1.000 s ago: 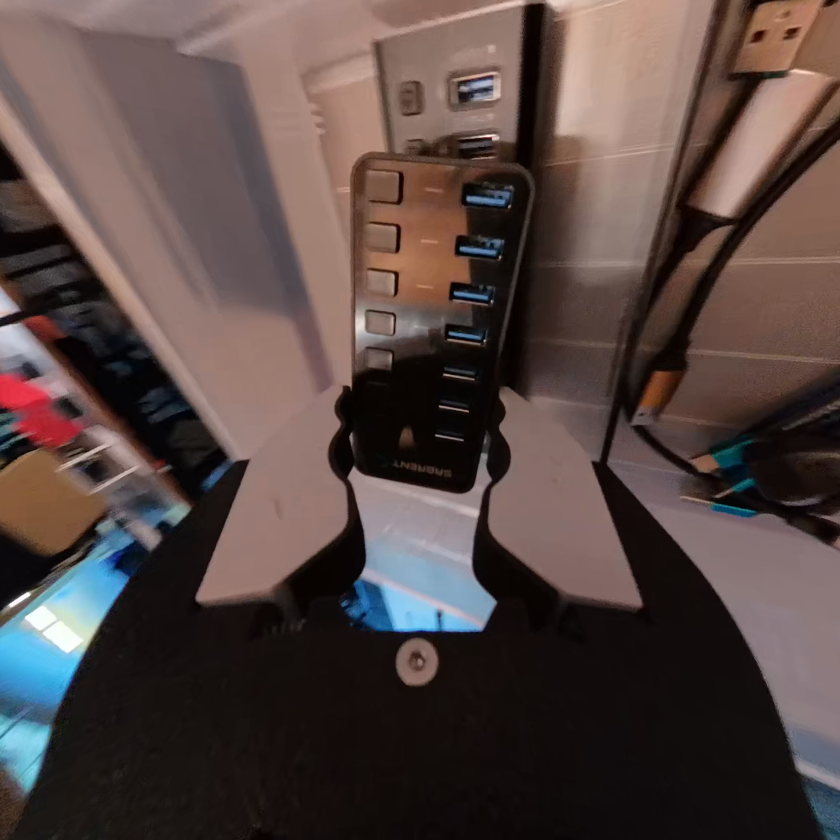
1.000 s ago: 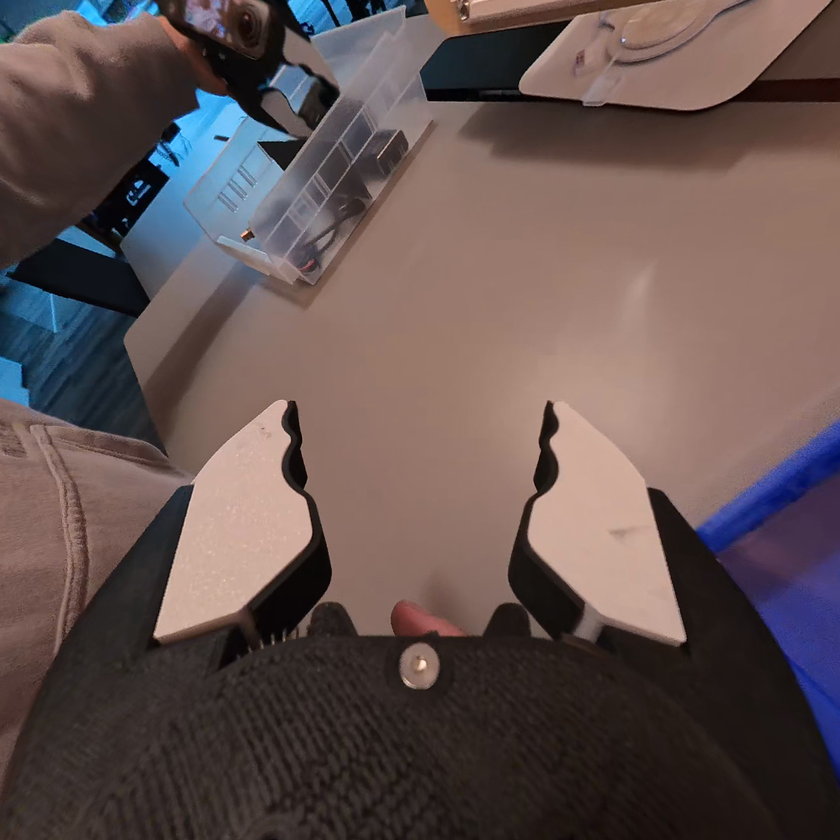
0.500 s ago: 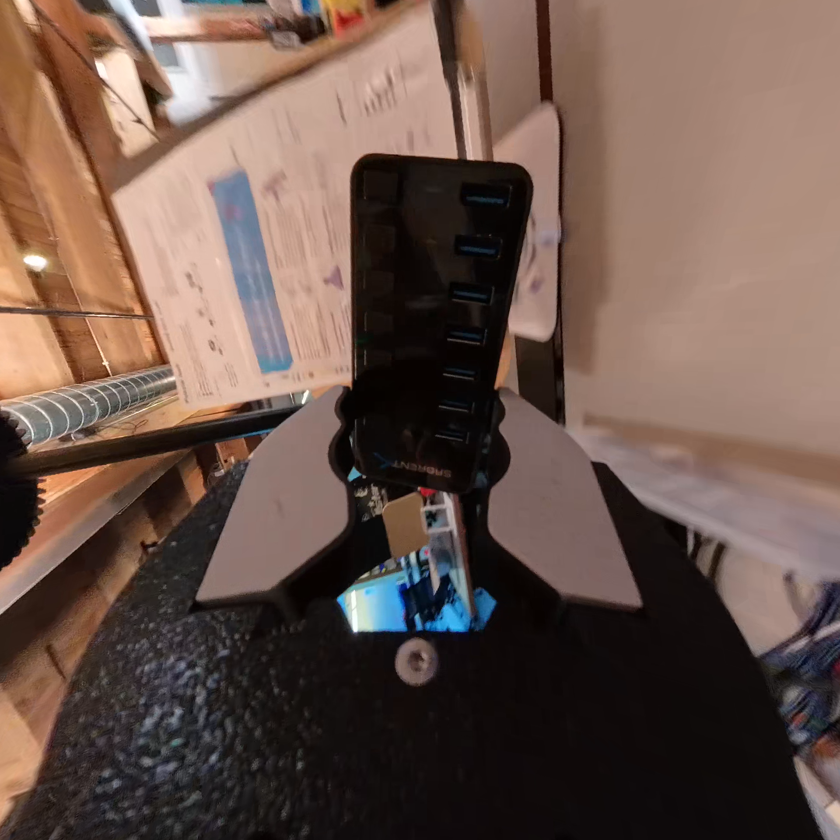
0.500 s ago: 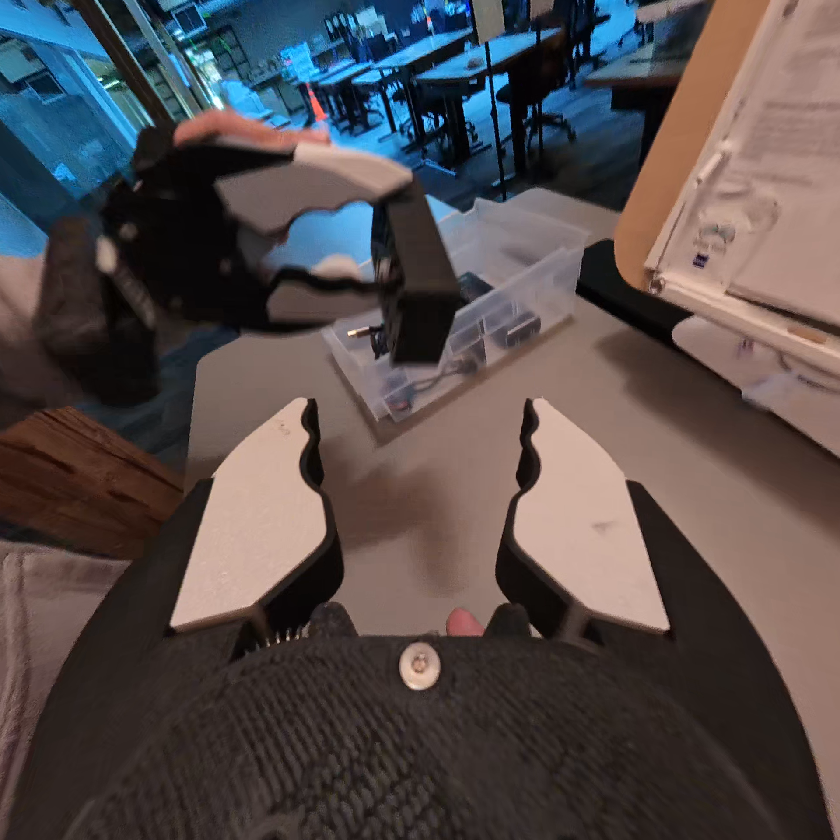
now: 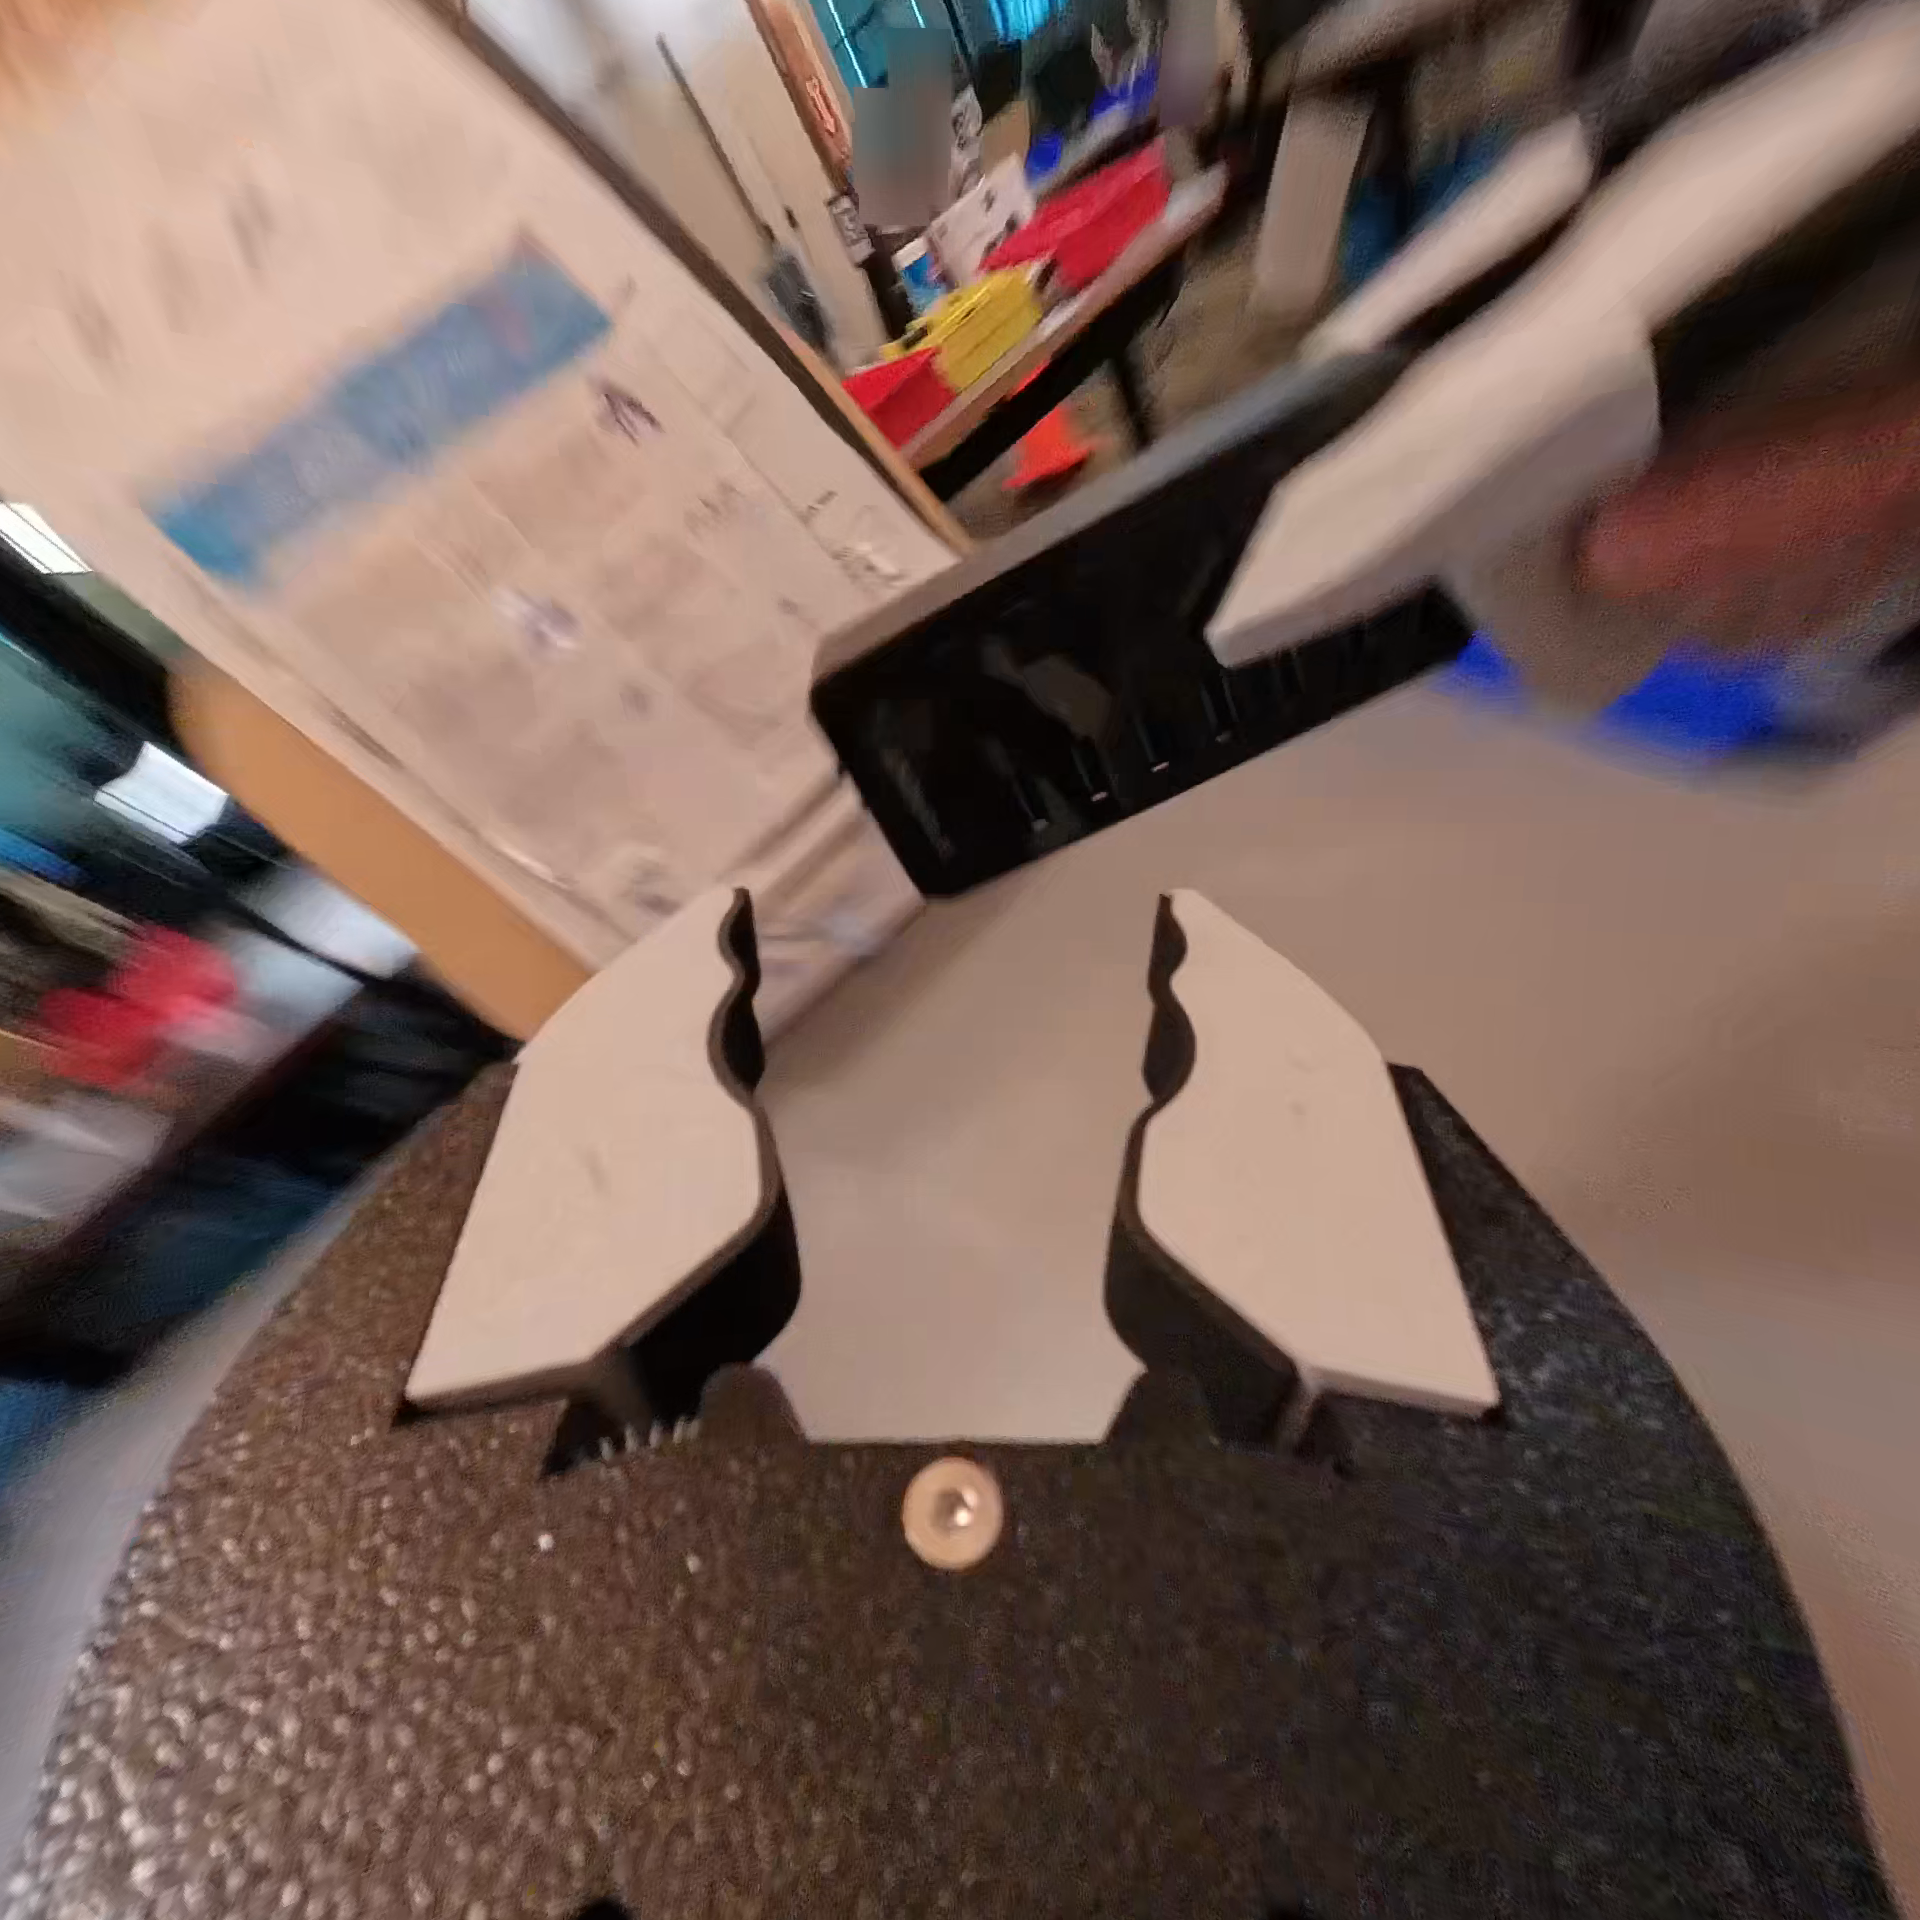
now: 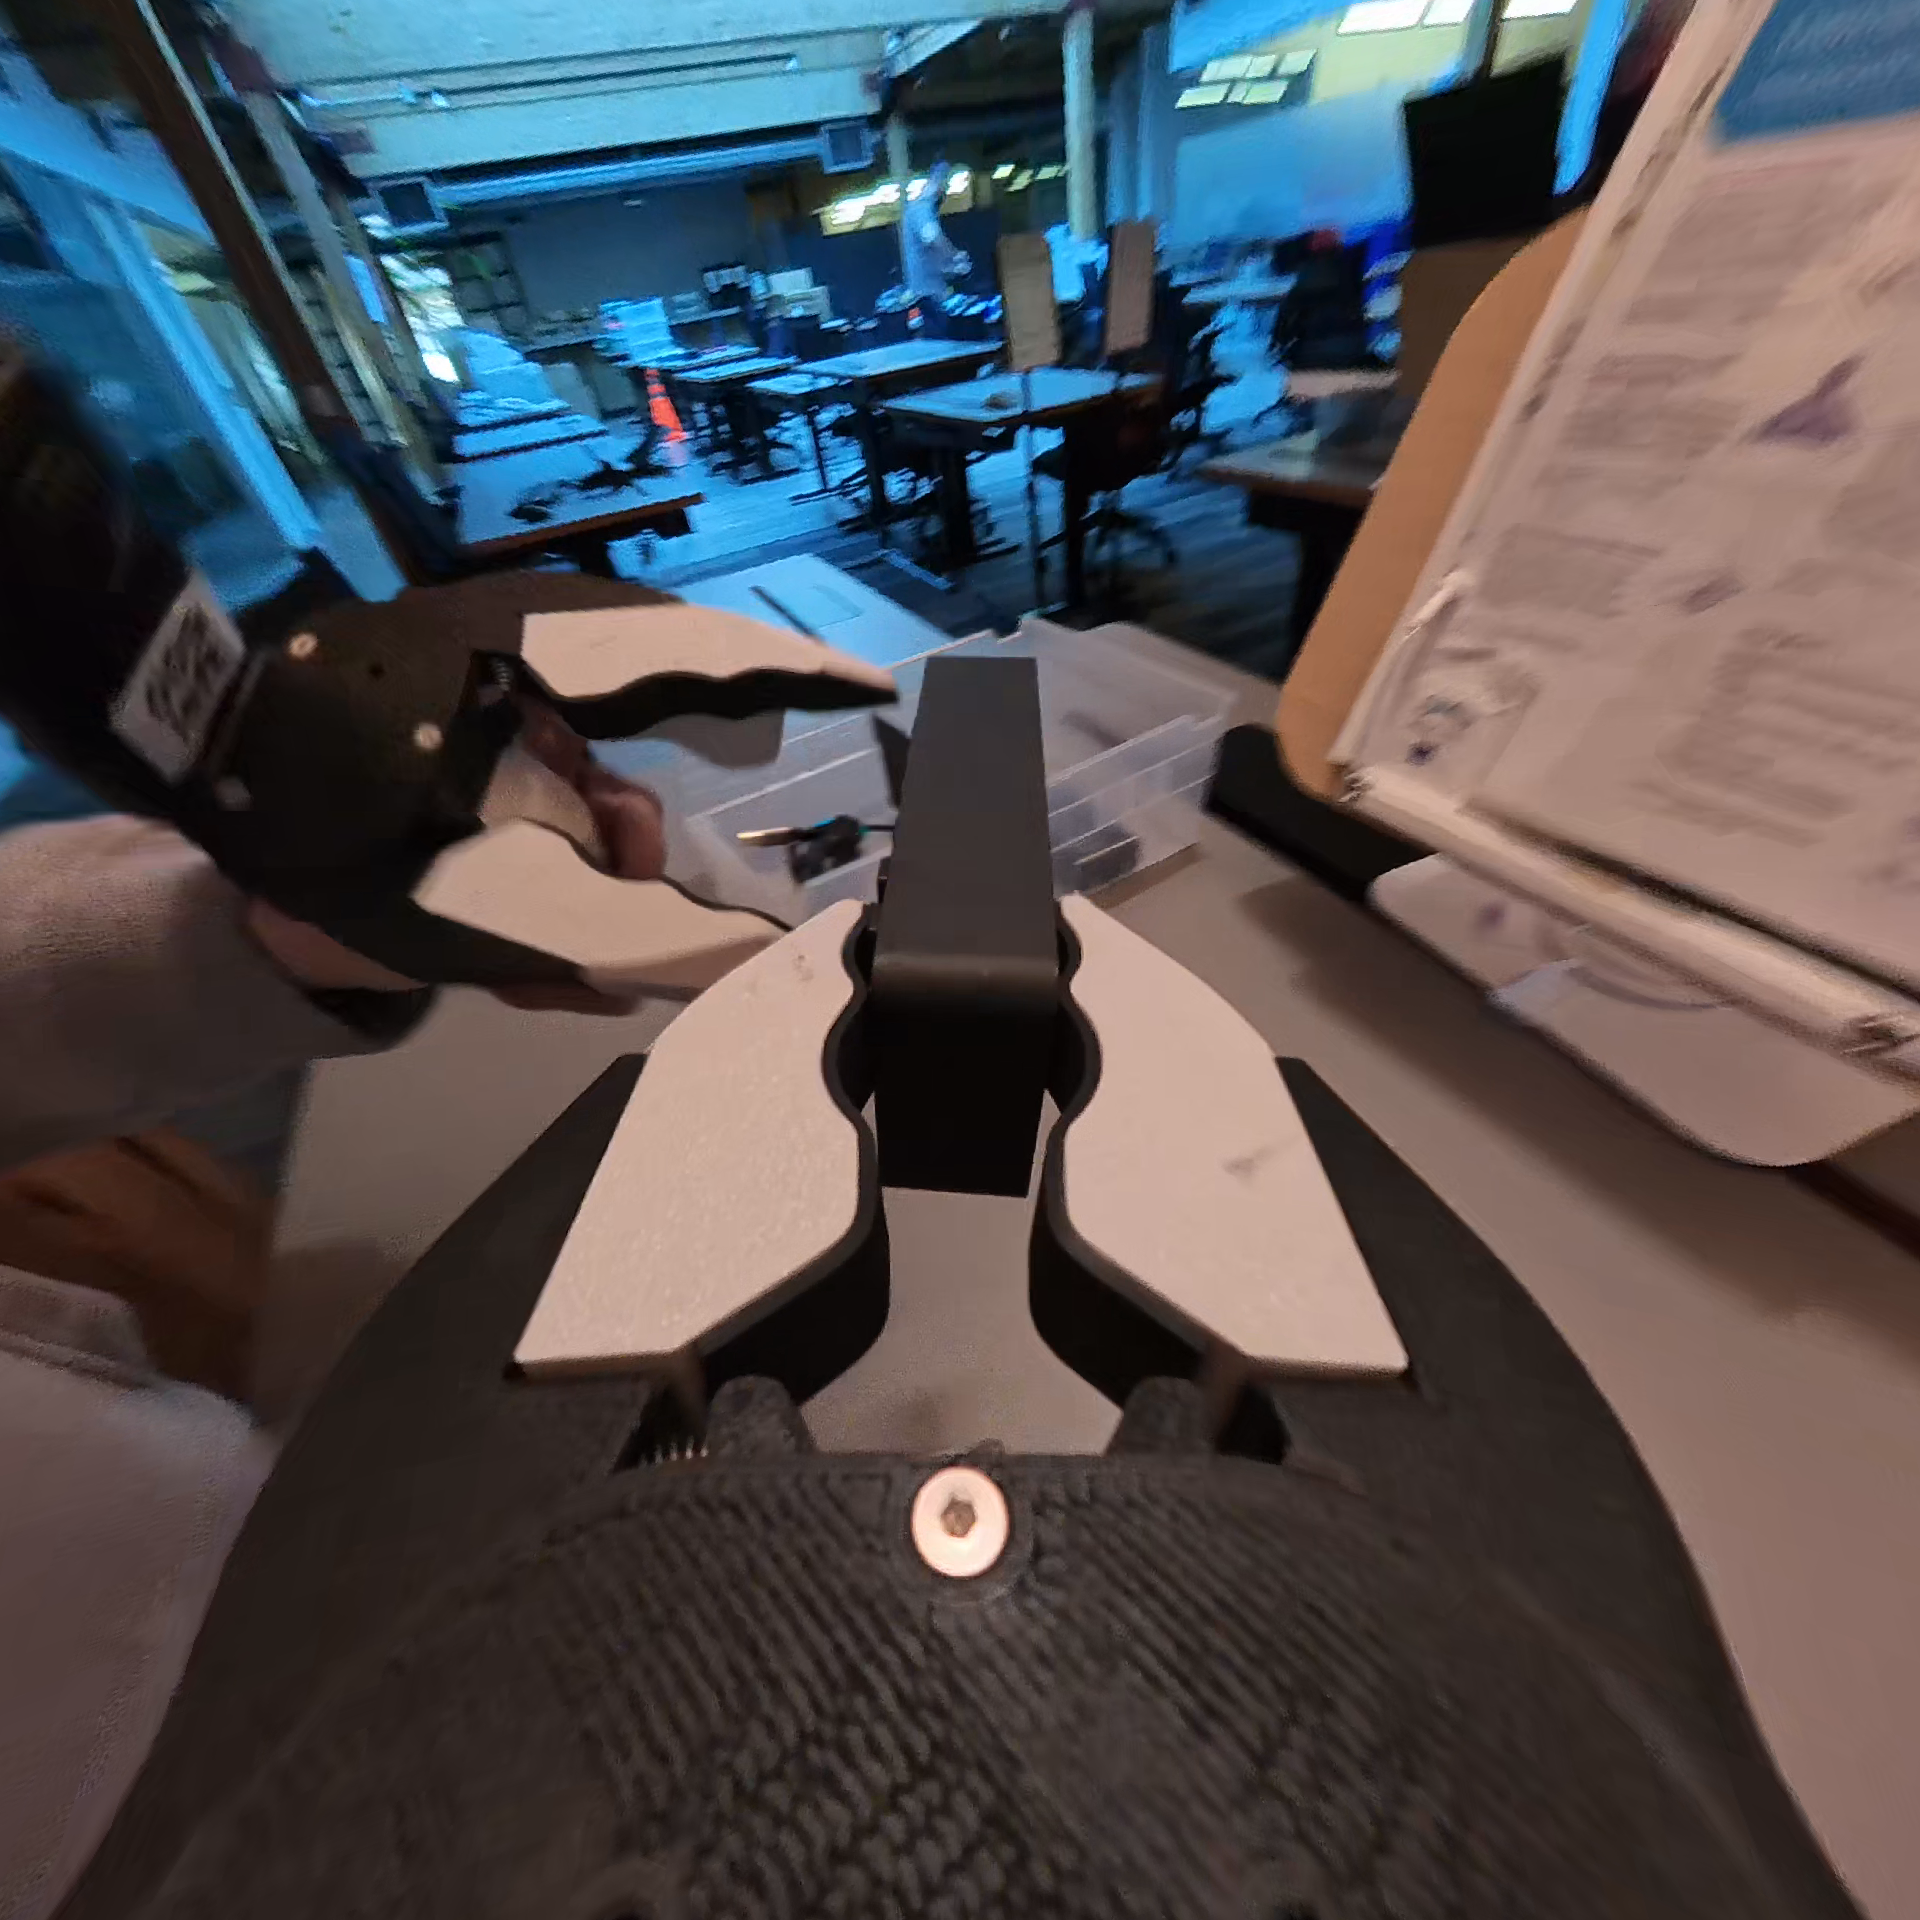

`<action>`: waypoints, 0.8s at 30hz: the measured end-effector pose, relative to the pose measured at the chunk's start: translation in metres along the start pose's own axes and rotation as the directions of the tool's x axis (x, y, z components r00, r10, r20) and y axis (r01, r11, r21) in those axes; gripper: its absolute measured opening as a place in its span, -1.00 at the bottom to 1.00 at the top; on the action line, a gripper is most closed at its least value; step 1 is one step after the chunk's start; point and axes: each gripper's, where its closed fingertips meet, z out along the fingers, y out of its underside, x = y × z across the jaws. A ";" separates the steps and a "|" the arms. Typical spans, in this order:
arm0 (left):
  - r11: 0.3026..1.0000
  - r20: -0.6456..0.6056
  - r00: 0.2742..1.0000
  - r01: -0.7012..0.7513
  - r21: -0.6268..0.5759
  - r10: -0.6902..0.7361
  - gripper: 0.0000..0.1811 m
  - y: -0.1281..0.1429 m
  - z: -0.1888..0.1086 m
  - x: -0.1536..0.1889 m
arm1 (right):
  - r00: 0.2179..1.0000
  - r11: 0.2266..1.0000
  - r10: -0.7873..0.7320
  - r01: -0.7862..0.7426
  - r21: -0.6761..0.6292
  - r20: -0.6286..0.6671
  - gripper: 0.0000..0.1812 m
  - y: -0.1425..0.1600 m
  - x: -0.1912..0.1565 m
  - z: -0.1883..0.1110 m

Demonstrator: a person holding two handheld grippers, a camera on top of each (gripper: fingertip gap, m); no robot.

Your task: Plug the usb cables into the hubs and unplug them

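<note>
Black hub (image 6: 966,935) in right hand-held gripper (image 6: 961,940) (jaws clamped), long axis pointing forward.

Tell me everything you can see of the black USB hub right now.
The black USB hub is a long, slim, glossy bar with rounded corners, plastic by the look of it. The right gripper is shut on one end, its fingers pressing the hub's two broad faces; the rest sticks out forward, in the air above the grey table. The left wrist view shows its face with a blurred row of ports, none visibly holding a cable. The left gripper is open and empty, close by, not touching it.
</note>
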 end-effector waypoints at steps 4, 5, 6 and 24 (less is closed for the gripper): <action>0.566 -0.391 0.486 0.816 -0.118 -0.782 -0.01 -0.018 0.000 0.039 | 0.962 0.971 -0.237 0.241 0.009 -0.134 -0.68 -0.010 0.000 -0.022; 0.424 -0.450 0.308 0.887 -0.183 -0.838 0.05 -0.023 0.002 0.044 | 0.948 0.959 -0.280 0.284 0.003 -0.152 -0.68 -0.009 -0.003 -0.024; 0.311 -0.489 0.161 0.918 -0.244 -0.857 0.09 -0.027 0.004 0.047 | 0.930 0.945 -0.325 0.328 -0.013 -0.170 -0.68 -0.007 -0.006 -0.025; 0.697 -0.613 0.464 0.687 -0.207 -0.640 -0.36 -0.031 0.003 0.049 | 0.975 0.965 -0.222 0.223 -0.135 0.022 -0.15 0.038 -0.037 -0.034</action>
